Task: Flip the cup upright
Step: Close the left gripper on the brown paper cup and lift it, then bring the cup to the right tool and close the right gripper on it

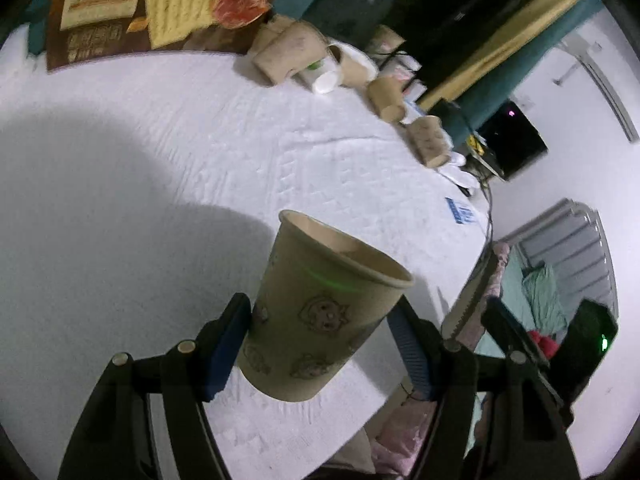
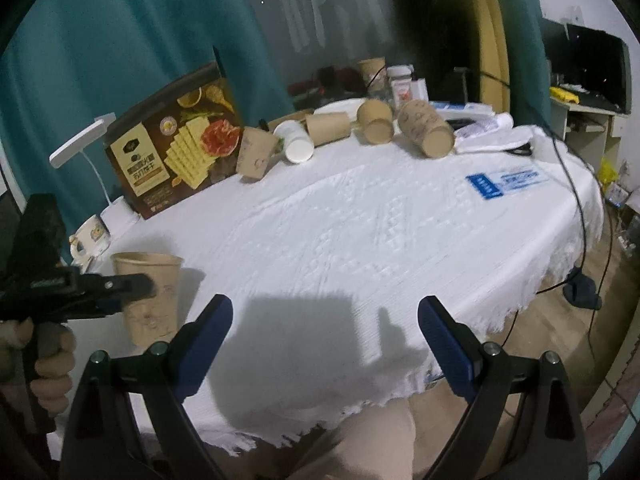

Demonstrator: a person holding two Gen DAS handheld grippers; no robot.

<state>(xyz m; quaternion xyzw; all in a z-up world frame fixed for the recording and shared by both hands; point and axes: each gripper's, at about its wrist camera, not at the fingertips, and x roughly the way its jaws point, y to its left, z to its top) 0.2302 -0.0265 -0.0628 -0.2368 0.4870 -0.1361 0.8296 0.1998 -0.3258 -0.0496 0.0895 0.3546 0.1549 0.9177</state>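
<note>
A brown paper cup [image 1: 320, 312] with cartoon prints stands mouth up between the blue pads of my left gripper [image 1: 320, 344], which is shut on its lower half. Its base is at or just above the white tablecloth [image 1: 140, 200]; I cannot tell whether it touches. The right wrist view shows the same cup [image 2: 150, 296] at the left, with the left gripper [image 2: 124, 292] clamped on its side and a hand on the handle. My right gripper [image 2: 324, 344] is open and empty above the table's near edge.
Several brown paper cups lie on their sides at the far edge [image 2: 374, 122], with a white cup [image 2: 298, 142] among them. A cracker box [image 2: 176, 140] stands at the back left beside a small white lamp [image 2: 80, 144]. A black cable [image 2: 576, 184] hangs over the right edge.
</note>
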